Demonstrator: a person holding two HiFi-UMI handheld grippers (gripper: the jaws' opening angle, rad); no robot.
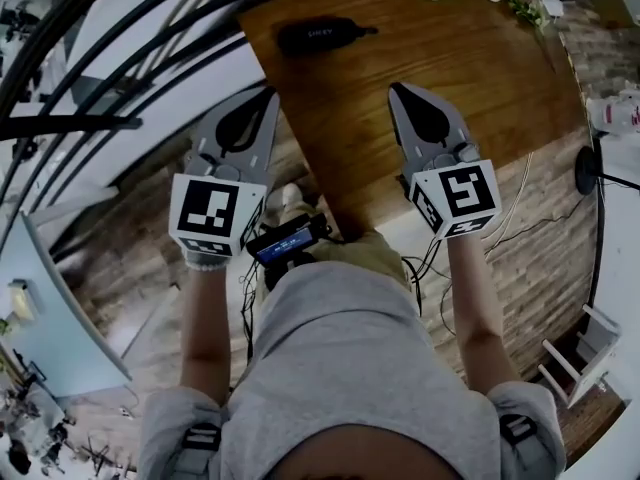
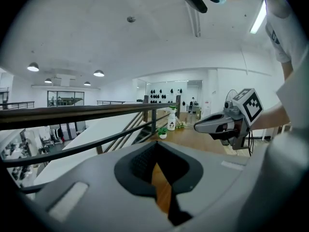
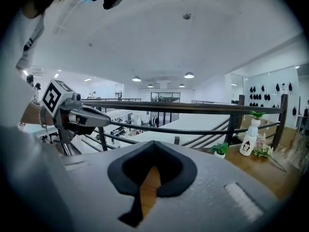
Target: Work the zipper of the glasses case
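Observation:
The black glasses case [image 1: 318, 34] lies on the wooden table [image 1: 470, 78] near its far left corner, its zip tab pointing right. It does not show in either gripper view. My left gripper [image 1: 272, 92] hovers shut over the table's left edge, well short of the case, with nothing held. My right gripper [image 1: 394, 87] is shut and empty too, over the table's near middle. In the left gripper view my own jaws [image 2: 154, 146] meet at the tip, and the right gripper [image 2: 198, 125] hangs beside them. The right gripper view shows its closed jaws [image 3: 153, 144] and the left gripper [image 3: 108, 122].
A black railing [image 1: 100, 68] runs along the table's left side above a stairwell. A white bottle [image 2: 171, 122] and a small potted plant [image 2: 162, 132] stand at the table's far end. Cables [image 1: 520, 208] trail on the floor to the right, near a round stand base [image 1: 583, 173].

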